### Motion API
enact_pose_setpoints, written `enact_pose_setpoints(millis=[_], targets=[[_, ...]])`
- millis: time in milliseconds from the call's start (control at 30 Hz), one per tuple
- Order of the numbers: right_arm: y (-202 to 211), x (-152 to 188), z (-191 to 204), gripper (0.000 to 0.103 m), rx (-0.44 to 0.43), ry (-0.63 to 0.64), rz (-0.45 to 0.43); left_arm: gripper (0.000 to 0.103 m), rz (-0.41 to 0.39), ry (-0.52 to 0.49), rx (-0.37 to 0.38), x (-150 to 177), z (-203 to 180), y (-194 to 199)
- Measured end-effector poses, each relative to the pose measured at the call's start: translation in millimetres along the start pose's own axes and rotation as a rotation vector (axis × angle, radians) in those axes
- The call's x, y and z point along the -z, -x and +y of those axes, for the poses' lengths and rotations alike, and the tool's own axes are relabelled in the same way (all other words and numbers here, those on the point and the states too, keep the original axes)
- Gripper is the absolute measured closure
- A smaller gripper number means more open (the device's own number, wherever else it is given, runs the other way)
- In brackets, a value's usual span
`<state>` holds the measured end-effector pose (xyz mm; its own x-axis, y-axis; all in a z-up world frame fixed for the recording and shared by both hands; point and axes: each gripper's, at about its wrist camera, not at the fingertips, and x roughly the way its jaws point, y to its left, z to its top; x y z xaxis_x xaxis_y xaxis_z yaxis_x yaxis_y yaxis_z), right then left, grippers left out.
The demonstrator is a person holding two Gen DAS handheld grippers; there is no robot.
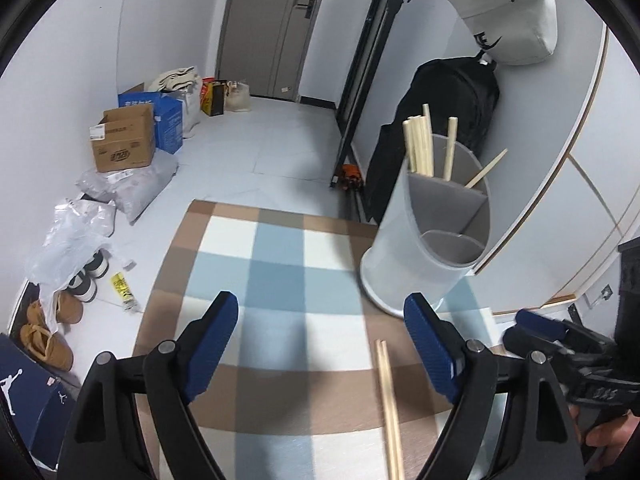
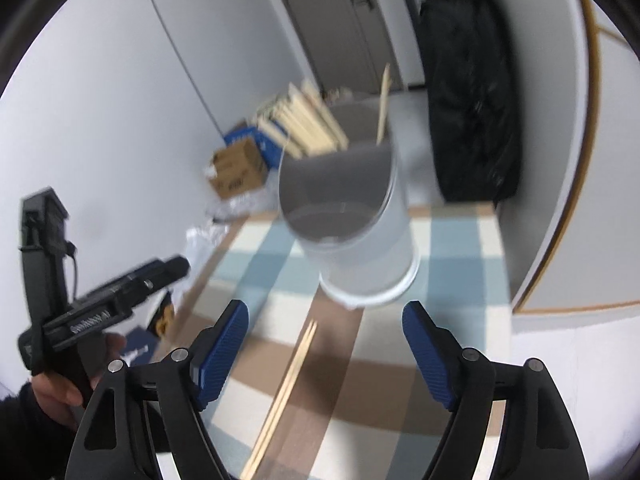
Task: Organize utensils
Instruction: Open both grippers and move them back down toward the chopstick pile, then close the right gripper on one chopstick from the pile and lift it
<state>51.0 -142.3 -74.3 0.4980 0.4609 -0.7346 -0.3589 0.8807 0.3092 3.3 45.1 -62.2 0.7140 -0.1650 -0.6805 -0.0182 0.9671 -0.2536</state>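
Note:
A white cylindrical utensil holder [image 1: 424, 248] [image 2: 360, 240] with grey dividers stands on a checked cloth [image 1: 280, 272] [image 2: 448, 280]. Several wooden chopsticks [image 1: 420, 148] [image 2: 304, 120] stick out of its far compartments. A loose pair of chopsticks [image 1: 390, 408] [image 2: 288, 388] lies flat on the cloth in front of the holder. My left gripper [image 1: 324, 340] is open over the cloth, with that pair lying below and between its fingers, untouched. My right gripper [image 2: 326, 348] is open too, above the same pair, holding nothing. Each view shows the other gripper in a person's hand at its edge.
A black backpack [image 1: 448, 120] [image 2: 472, 92] hangs by the wall behind the holder, a grey bag [image 1: 508, 12] above it. Cardboard boxes [image 1: 124, 140], plastic bags [image 1: 72, 236] and shoes [image 1: 48, 340] crowd the floor at the left. A white cabinet [image 1: 560, 184] borders the right.

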Motion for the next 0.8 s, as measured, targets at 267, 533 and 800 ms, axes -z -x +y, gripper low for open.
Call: enact_pose_setpoints(millis=[267,533,800], targets=[[-50.4,17.1,14.8,0.052,0.056,0.041,0.171,0.02,0.025,0.015,-0.046,7.6,18.5,-3.9],[-81.9,19.8,13.3,0.066,0.098,0.043,0.244,0.02,0.062,0.033,-0.056,14.2,30.7,-8.9],[-107.2,17.2,14.4,0.072,0.128,0.038,0.259,0.02,0.047,0.017,-0.046,15.4,32.2,-1.4]])
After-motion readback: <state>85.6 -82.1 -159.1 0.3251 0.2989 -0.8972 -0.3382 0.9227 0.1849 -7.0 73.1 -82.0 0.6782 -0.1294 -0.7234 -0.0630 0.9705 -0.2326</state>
